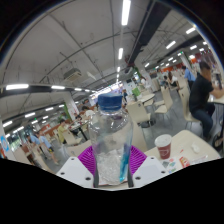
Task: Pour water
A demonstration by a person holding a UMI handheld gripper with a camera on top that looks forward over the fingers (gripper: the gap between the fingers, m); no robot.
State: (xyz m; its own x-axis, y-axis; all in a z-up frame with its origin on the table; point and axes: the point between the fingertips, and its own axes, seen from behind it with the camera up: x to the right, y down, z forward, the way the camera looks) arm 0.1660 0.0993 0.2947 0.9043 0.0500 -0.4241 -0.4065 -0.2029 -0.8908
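I have the gripper (111, 168) clamped on a clear water bottle (110, 135), both purple pads (88, 157) pressing against its lower sides. The bottle stands upright between the fingers, its blue cap (110, 101) on top, a label showing on its lower part. The view tilts, so the hall behind leans. Just to the right, beyond the fingers, a paper cup (164, 146) sits on a white table (190, 145). Further right, a person (204, 92) in dark clothes sits at another table. Long ceiling lights (125, 12) run overhead, with more tables and chairs in the background.
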